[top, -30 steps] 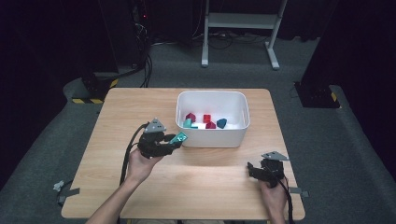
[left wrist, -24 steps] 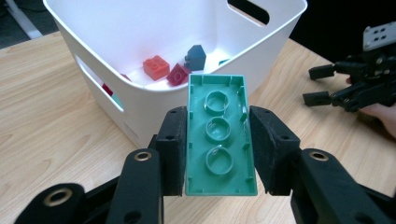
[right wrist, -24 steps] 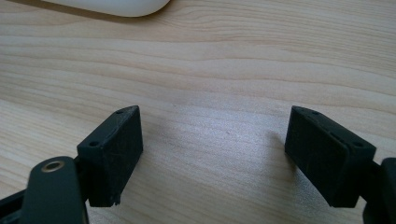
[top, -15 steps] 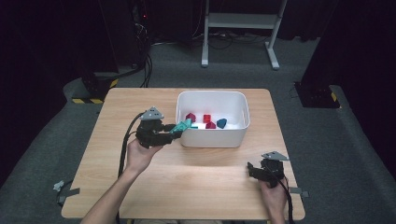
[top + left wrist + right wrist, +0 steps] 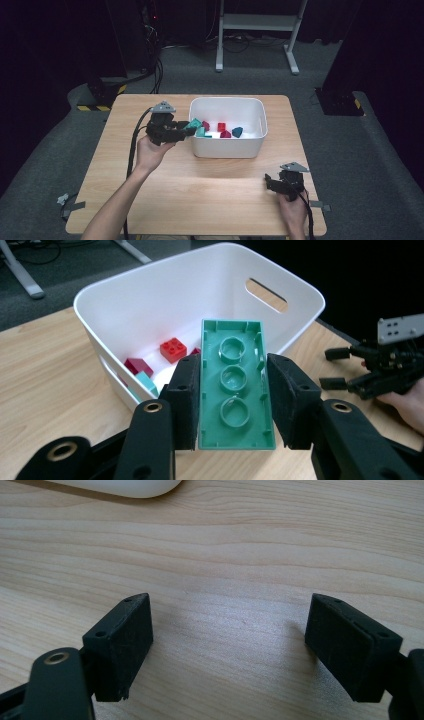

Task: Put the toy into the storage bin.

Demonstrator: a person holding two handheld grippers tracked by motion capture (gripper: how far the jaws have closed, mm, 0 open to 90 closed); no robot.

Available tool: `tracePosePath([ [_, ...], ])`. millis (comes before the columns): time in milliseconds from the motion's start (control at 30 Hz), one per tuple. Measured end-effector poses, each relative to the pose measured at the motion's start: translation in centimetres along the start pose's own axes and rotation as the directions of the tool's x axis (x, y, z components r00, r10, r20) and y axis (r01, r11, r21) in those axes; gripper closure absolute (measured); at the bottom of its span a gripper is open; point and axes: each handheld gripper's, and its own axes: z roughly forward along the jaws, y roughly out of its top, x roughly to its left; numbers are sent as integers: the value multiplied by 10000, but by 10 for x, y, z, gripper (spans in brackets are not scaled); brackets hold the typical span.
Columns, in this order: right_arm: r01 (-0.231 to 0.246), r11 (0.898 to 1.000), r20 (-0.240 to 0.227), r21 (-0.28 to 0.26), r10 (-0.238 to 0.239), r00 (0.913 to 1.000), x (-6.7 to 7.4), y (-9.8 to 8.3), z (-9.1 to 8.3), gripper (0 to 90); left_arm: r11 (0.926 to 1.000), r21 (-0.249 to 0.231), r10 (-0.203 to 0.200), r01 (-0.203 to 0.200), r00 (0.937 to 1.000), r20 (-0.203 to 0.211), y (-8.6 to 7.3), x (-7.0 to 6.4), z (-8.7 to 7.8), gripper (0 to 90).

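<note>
One long green plastic brick [image 5: 234, 385] is clamped by the left gripper [image 5: 232, 402] over the white plastic bin's [image 5: 150, 285] rim; the right gripper [image 5: 245, 645] is held spread wide above bare wooden table [image 5: 250, 545].

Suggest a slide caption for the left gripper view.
Left gripper clamps a green brick, underside up, before the white bin.

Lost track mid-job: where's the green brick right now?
In the high view, the green brick is clamped in the left gripper, over the white bin's left rim.
</note>
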Motion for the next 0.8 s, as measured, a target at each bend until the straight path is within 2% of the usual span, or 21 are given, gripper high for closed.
tracePosePath([
  [267,-31,10000,1,9,31,10000,0,0,0,191,9996,286,-51,57,9998,-213,14,7,20,584],
  [333,-29,10000,2,9,29,10000,0,0,0,191,9990,439,-76,90,9995,-304,18,10,31,583],
  [467,-29,10000,1,9,29,10000,0,0,0,191,9985,533,-88,109,9992,-400,21,11,44,583],
  [533,-32,10000,0,9,32,10000,0,0,0,191,9972,747,47,1,9980,-635,23,10,53,583],
  [700,-32,10000,0,8,32,10000,0,0,0,191,9965,832,-27,90,9971,-755,22,12,66,580],
  [733,-31,10000,1,9,31,10000,0,0,0,191,9959,900,-55,127,9968,-793,22,13,69,575],
  [800,-10,10000,3,7,10,10000,0,0,0,191,9955,934,-53,136,9961,-885,21,14,72,501],
])
